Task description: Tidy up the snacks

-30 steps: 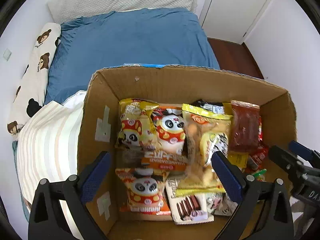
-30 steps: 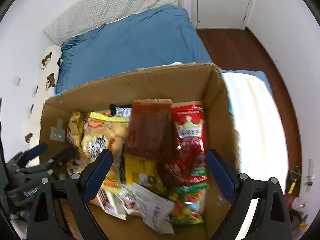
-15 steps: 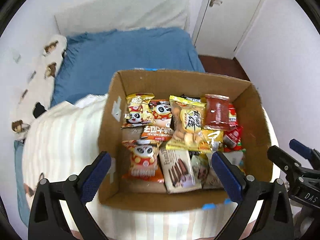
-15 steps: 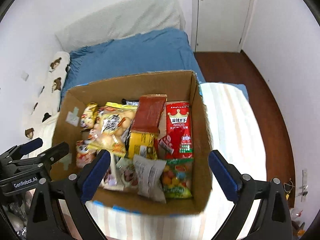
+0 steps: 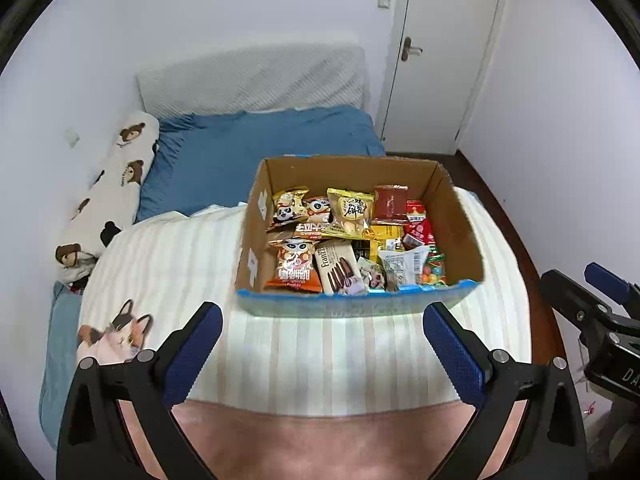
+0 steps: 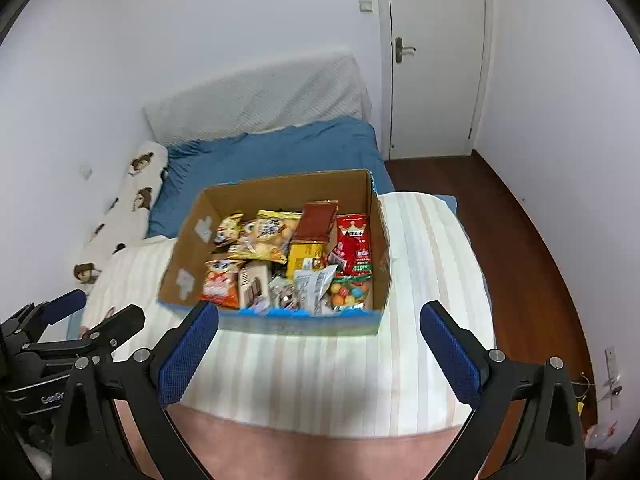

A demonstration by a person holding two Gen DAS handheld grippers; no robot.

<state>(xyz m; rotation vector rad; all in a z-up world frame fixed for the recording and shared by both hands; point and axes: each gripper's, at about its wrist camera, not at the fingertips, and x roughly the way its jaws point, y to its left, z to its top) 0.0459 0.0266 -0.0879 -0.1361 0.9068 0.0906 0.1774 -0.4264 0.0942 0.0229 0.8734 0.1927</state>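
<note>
White walls and a closed door (image 5: 440, 52) frame a small bedroom, its bed spread with a blue sheet (image 5: 256, 148) and a cream striped blanket (image 5: 168, 264). From left, a bear-print bolster (image 5: 108, 196) lies along the wall; the left gripper (image 5: 322, 338) hovers over the blanket, jaws spread wide and empty. Just beyond sits an open cardboard box (image 5: 460, 224) packed with snacks: panda-print packets (image 5: 294, 264), a Franzzi biscuit pack (image 5: 338, 266), a yellow pouch (image 5: 350, 212), a red packet (image 6: 354, 244) and a bag of coloured candy balls (image 6: 350, 292). At right, the right gripper (image 6: 318, 336) holds nothing, its jaws still opening, near their widest.
</note>
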